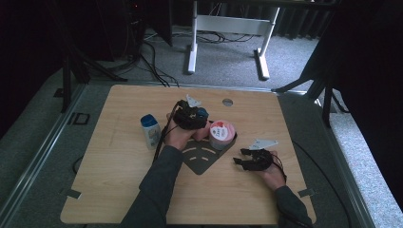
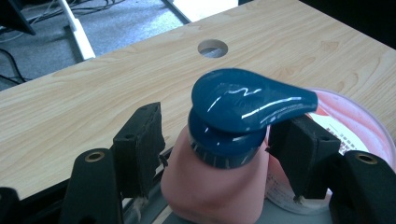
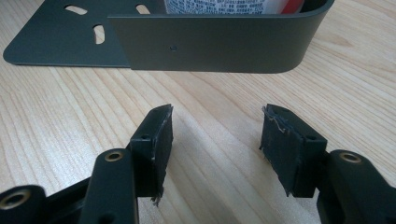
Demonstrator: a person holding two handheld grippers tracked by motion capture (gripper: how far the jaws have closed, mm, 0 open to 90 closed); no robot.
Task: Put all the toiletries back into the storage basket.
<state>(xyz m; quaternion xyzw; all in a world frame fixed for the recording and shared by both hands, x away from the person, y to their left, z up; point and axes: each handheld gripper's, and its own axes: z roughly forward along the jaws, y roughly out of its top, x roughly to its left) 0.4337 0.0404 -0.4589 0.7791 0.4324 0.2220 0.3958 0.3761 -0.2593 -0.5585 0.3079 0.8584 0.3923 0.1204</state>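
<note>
Wooden table point(image 1: 142, 190) stands on grey carpet, with a white desk frame point(image 1: 228, 28) behind it. On the table lies one dark metal tray point(image 1: 199, 159) with slotted base and upturned wall, evidently meant to collect the toiletries. One pink pump bottle point(image 2: 215, 182) with blue pump head point(image 2: 247, 100) sits at the tray, just beside one pink-lidded tub point(image 1: 222, 134) inside the tray wall. The left claw point(image 2: 219, 144) straddles the bottle's neck; a gap shows at the left pad point(image 2: 140, 144), so the jaws read as open and not pressing, judged a release after placing. The right claw point(image 3: 215, 140) rests low over bare table just outside the tray wall, jaws apart and empty, apparently waiting its turn. One white bottle with blue cap point(image 1: 151, 131) stands upright on the table left of the tray, well apart from the right claw, probably the next item. Count: three containers, one tray, two claws.
</note>
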